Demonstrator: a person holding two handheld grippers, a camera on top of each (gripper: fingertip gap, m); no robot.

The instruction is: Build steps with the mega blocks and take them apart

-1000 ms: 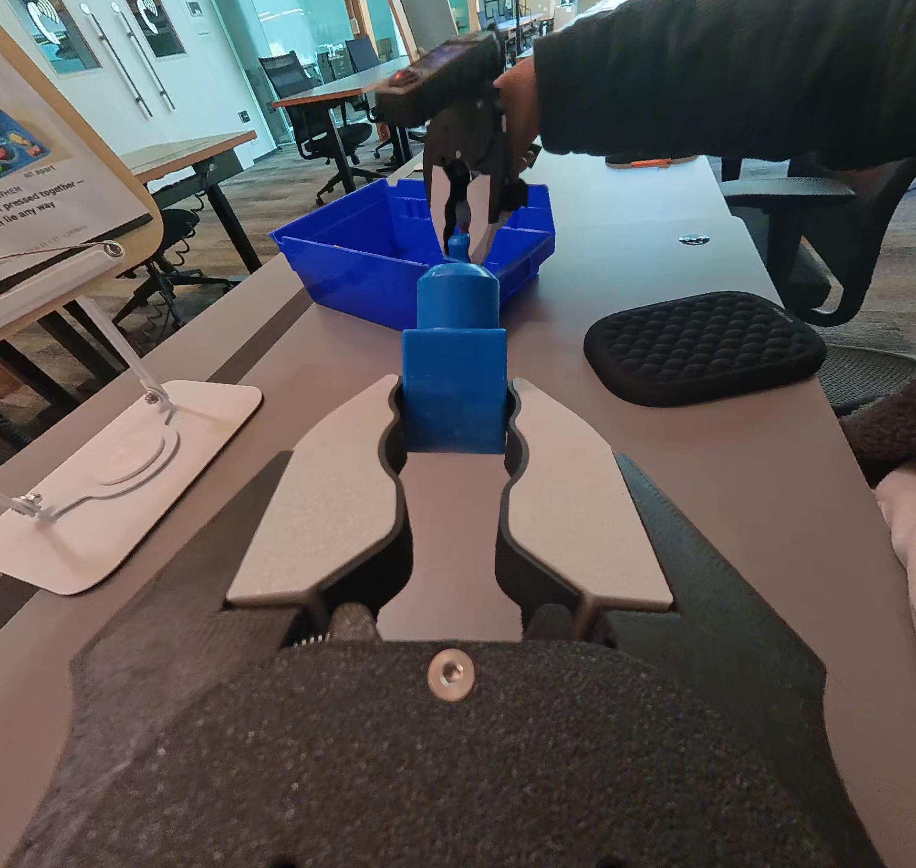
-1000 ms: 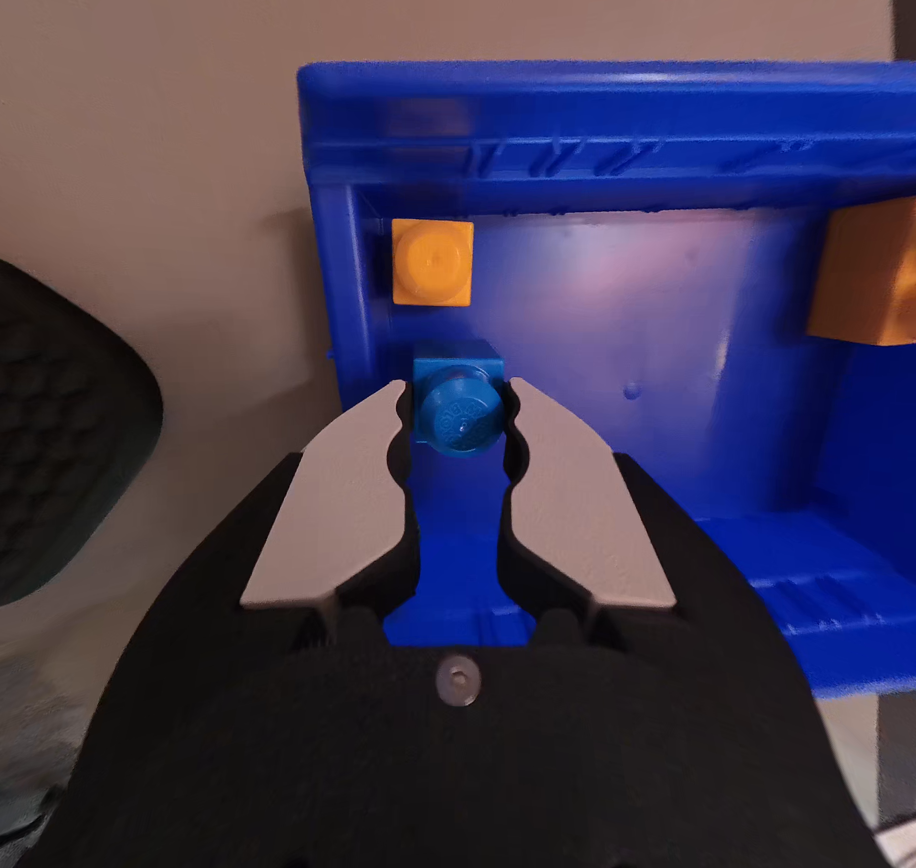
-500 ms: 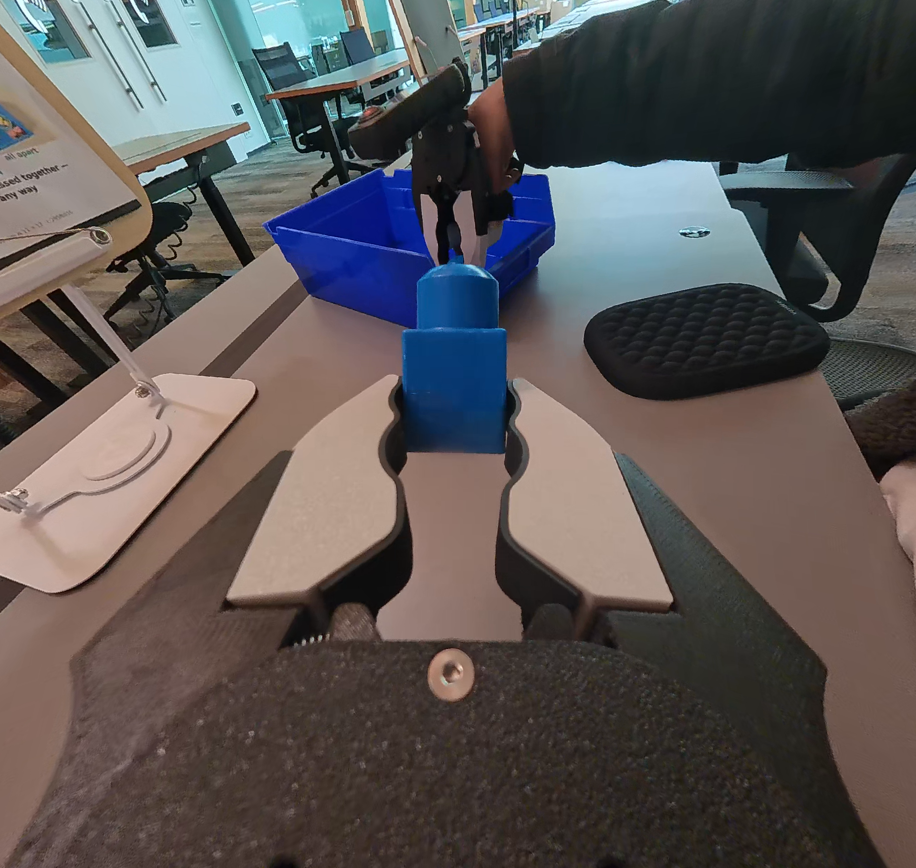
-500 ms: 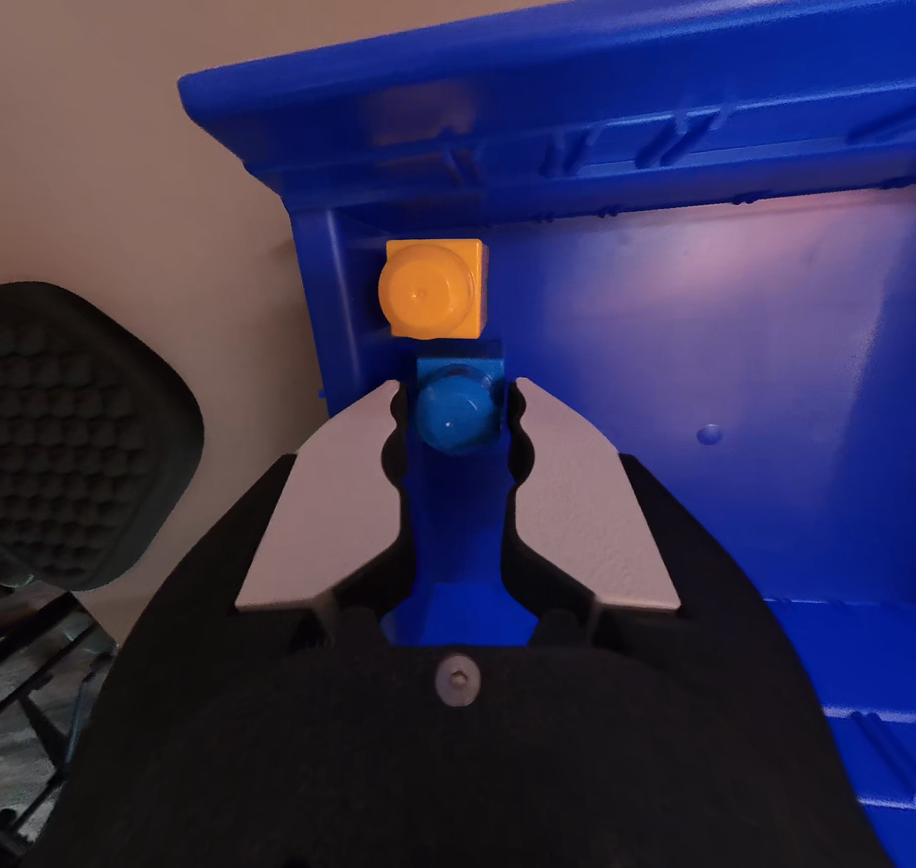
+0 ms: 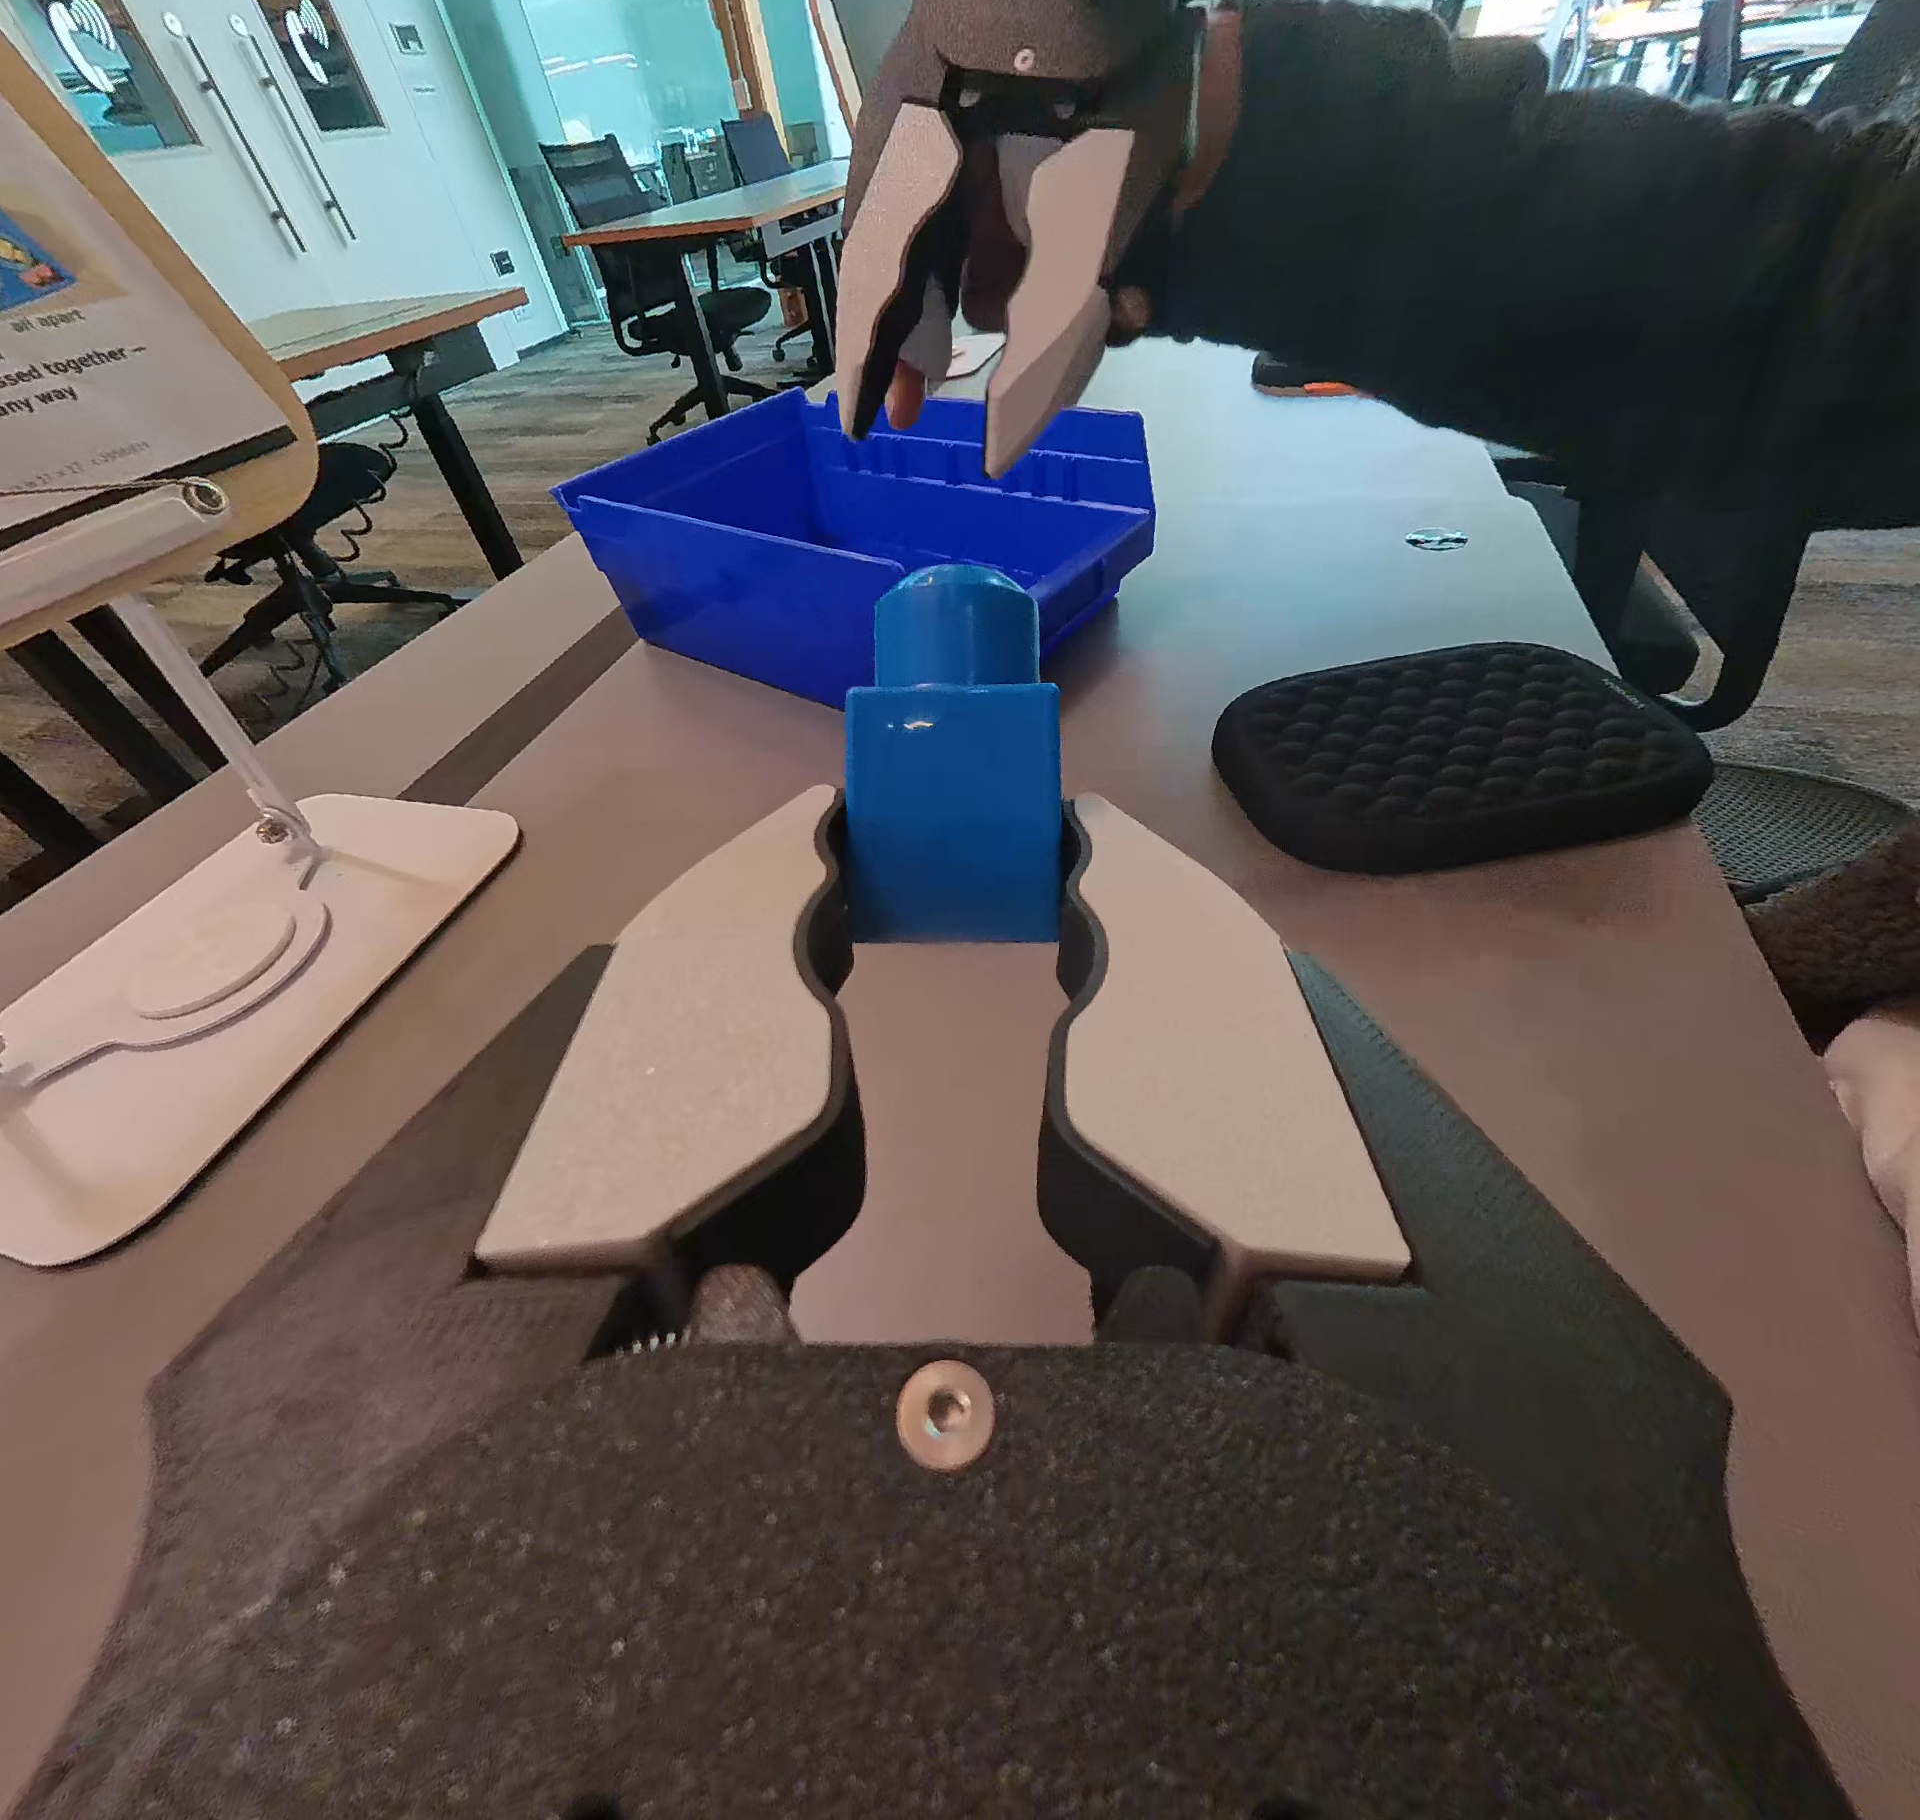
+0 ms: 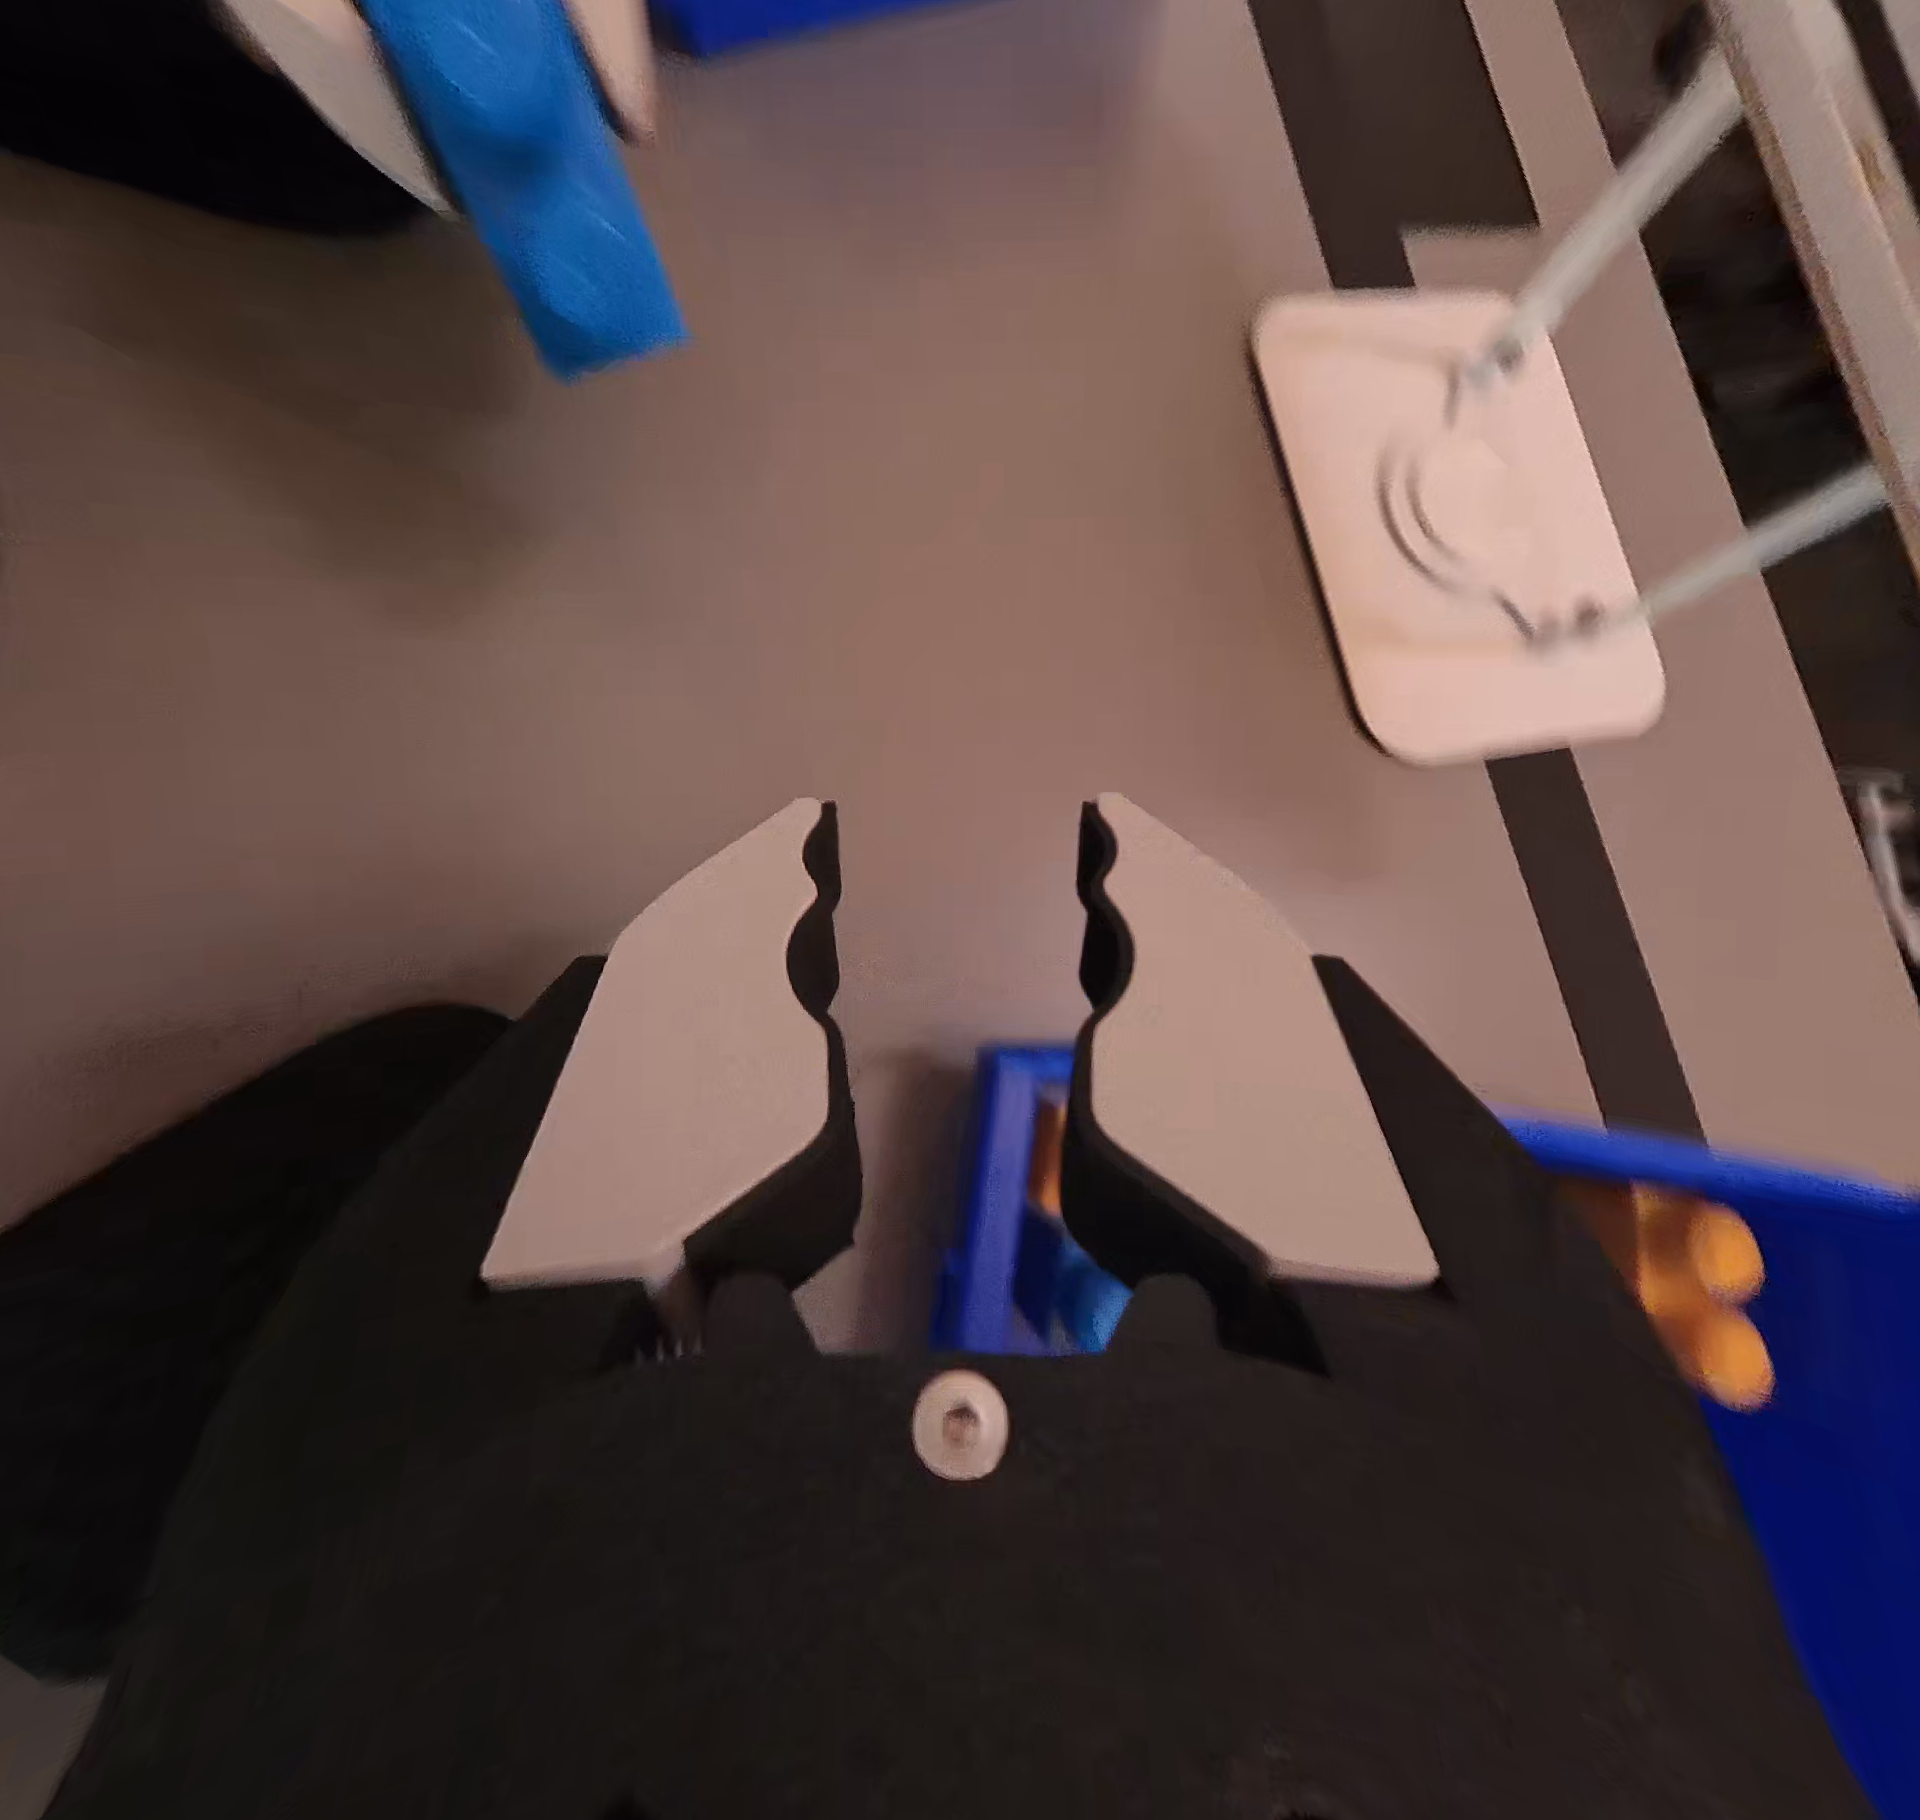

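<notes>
My left gripper [image 5: 954, 825] is shut on a blue mega block [image 5: 951, 794], single-studded and upright, held over the table. The same block shows blurred at the top left of the right wrist view [image 6: 520, 139], between the left gripper's fingers. My right gripper [image 6: 956, 814] is open and empty, with only bare table between its pads. In the left wrist view it [image 5: 925, 445] hangs open above the blue bin [image 5: 748, 565]. The bin's corner [image 6: 997, 1147] shows under my right gripper, with orange blocks [image 6: 1704, 1303] inside.
A black textured pad [image 5: 1455, 752] lies to the right on the table. A white stand base [image 5: 208, 981] with a sign board stands at the left; it shows in the right wrist view [image 6: 1455, 523] too. A dark-sleeved arm [image 5: 1507, 243] reaches across the back. Office chairs and desks stand beyond. My hands' fingertips stand some 15 cm from each other.
My right gripper let go of the small blue block in the bin, opened, rose and swung away toward the table. My left gripper kept its blue block still.
</notes>
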